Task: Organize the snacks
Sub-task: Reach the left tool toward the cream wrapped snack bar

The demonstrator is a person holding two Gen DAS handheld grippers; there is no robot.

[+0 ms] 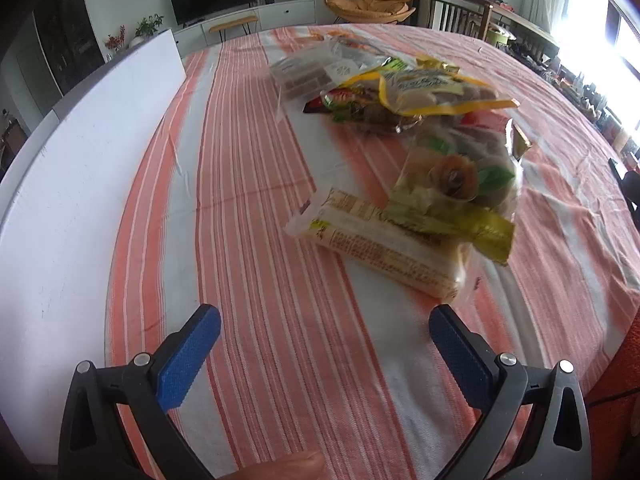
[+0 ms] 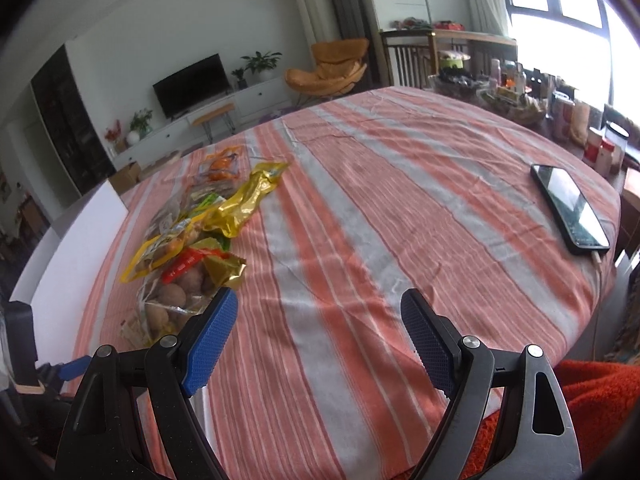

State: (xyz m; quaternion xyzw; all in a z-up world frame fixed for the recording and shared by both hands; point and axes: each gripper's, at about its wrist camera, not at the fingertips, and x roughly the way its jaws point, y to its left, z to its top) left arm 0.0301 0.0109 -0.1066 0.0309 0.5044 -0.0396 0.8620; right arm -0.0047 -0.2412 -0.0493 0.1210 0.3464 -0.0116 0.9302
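Note:
A loose pile of snack packets [image 1: 404, 128] lies on the orange-and-white striped tablecloth [image 1: 256, 208]. Nearest my left gripper [image 1: 324, 320] is a pale cracker pack [image 1: 384, 252] with a clear bag of pastries [image 1: 460, 176] resting on it. That gripper hangs open just short of the cracker pack, nothing between its blue pads. In the right wrist view the same pile [image 2: 188, 240] sits at the left, with a gold wrapper [image 2: 248, 200] on top. My right gripper [image 2: 320, 312] is open over bare cloth, its left finger close beside the nearest bag of round snacks [image 2: 172, 300].
A white board [image 1: 72, 200] stands along the table's left edge. A black phone [image 2: 568, 208] with a cable lies near the right edge. Jars and bottles [image 2: 560, 116] crowd the far right. An orange-red cloth [image 2: 592, 408] shows at the near right.

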